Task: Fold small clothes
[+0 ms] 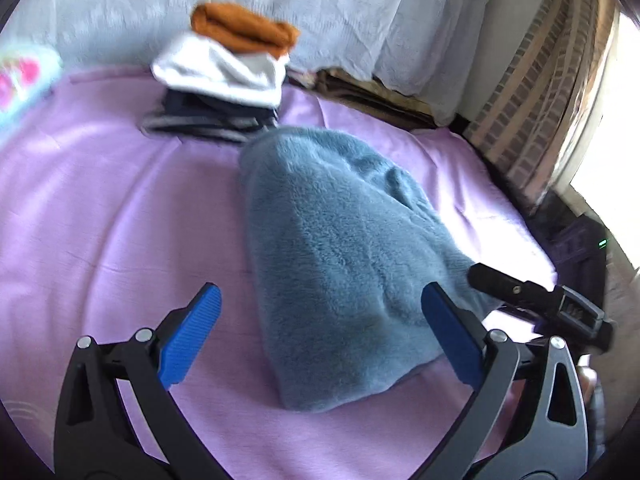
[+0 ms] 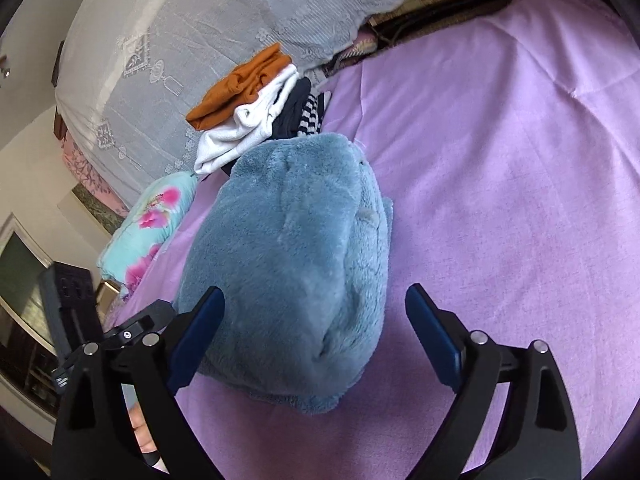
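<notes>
left gripper (image 1: 320, 322): wide open, holding nothing | right gripper (image 2: 316, 320): wide open astride blue fleece garment (image 2: 288, 264), ungripped

We see the lilac sheet (image 2: 500, 160) lying bare and wide on the right of the blue fleece garment (image 2: 296, 248), so a gripper could pass there freely. Behind the fleece, the stack of folded clothes (image 2: 256, 112) stands just beside its far end, perhaps touching it, and closes that way. The floral pillow (image 2: 152, 216) narrows the left side. In the left wrist view the sheet left of the fleece (image 1: 100, 220) is open up to that stack (image 1: 224, 80).
</notes>
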Demonstrator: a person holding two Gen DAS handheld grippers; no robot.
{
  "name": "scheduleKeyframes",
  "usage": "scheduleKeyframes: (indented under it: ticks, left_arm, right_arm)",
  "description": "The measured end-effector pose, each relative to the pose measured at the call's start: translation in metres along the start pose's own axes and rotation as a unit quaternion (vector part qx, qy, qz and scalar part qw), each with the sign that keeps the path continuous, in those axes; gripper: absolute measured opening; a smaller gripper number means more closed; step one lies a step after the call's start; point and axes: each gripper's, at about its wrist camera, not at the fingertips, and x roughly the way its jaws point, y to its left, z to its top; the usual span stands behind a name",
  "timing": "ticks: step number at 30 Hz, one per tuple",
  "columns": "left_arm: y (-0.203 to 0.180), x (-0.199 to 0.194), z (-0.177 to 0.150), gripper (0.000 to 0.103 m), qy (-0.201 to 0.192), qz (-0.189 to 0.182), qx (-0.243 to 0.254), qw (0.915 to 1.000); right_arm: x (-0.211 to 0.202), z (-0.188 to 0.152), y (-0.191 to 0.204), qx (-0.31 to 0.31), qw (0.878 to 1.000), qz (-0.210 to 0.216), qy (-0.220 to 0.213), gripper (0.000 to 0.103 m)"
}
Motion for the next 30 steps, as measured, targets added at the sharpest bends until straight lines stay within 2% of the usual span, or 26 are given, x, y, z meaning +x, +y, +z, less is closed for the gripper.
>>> scheduleKeyframes:
  ticks: [3, 6, 7, 11, 14, 21, 26, 27, 28, 30]
  left_arm:
    - [0.024, 0.024, 0.006, 0.101, 0.048, -0.035, -0.054, 0.9968]
    - [0.041, 0.047, 0.008, 0.101, 0.090, -0.098, -0.105, 0.9855]
    - [0.043, 0.052, 0.011, 0.101, 0.096, -0.107, -0.111, 0.9833]
    - [0.038, 0.064, 0.018, 0.101, 0.097, -0.108, -0.092, 0.9851]
    - [0.037, 0.077, 0.021, 0.101, 0.103, -0.120, -0.096, 0.9828]
    - [0.040, 0.072, 0.018, 0.101, 0.100, -0.126, -0.101, 0.9818]
    - [0.040, 0.068, 0.012, 0.101, 0.102, -0.128, -0.100, 0.9814]
    - [0.040, 0.071, 0.012, 0.101, 0.103, -0.129, -0.101, 0.9812]
    - [0.040, 0.073, 0.012, 0.101, 0.104, -0.130, -0.100, 0.9810]
    - [0.039, 0.074, 0.013, 0.101, 0.103, -0.133, -0.096, 0.9811]
  right_arm:
    - [0.012, 0.013, -0.013, 0.039, 0.999, 0.023, 0.019, 0.092]
    - [0.031, 0.022, -0.023, 0.072, 0.996, 0.036, 0.042, 0.092]
    - [0.035, 0.024, -0.024, 0.075, 0.995, 0.040, 0.046, 0.092]
    - [0.050, 0.030, -0.019, 0.055, 0.997, 0.039, 0.048, 0.093]
    - [0.052, 0.029, -0.015, 0.039, 0.998, 0.032, 0.043, 0.094]
    - [0.047, 0.027, -0.017, 0.044, 0.997, 0.046, 0.044, 0.094]
    - [0.059, 0.030, -0.012, 0.033, 0.998, 0.037, 0.050, 0.094]
    - [0.060, 0.030, -0.010, 0.026, 0.998, 0.035, 0.050, 0.093]
    - [0.060, 0.029, -0.009, 0.019, 0.998, 0.035, 0.049, 0.084]
    - [0.058, 0.024, -0.005, 0.007, 0.998, 0.039, 0.041, 0.074]
